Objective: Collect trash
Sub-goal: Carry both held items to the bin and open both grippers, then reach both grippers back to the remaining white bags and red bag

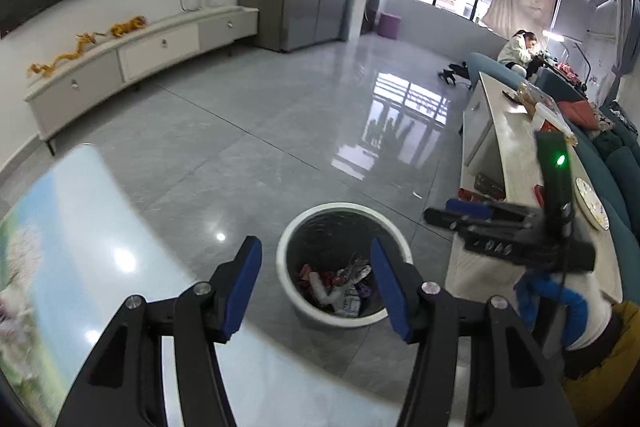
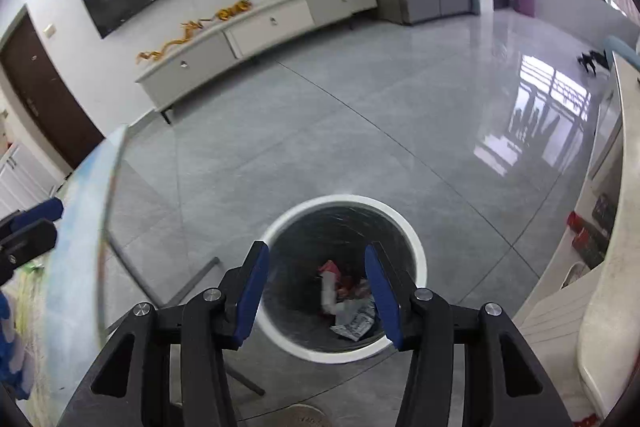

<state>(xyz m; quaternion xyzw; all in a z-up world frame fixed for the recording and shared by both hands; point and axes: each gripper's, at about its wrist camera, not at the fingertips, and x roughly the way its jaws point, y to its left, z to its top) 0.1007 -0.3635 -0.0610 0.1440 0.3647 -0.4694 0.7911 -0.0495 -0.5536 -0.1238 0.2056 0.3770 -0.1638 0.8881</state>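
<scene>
Both tools, left (image 1: 316, 287) and right (image 2: 316, 291), hang partly open and empty over the white bin (image 2: 416, 247) on the floor beyond the bench's (image 1: 80, 227) edge, wrappers (image 2: 344, 295) lying inside, directly below the right tool.

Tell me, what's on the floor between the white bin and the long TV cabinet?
Nothing: in both wrist views, only bare grey tile floor stretches from the bin to the cabinet.
</scene>
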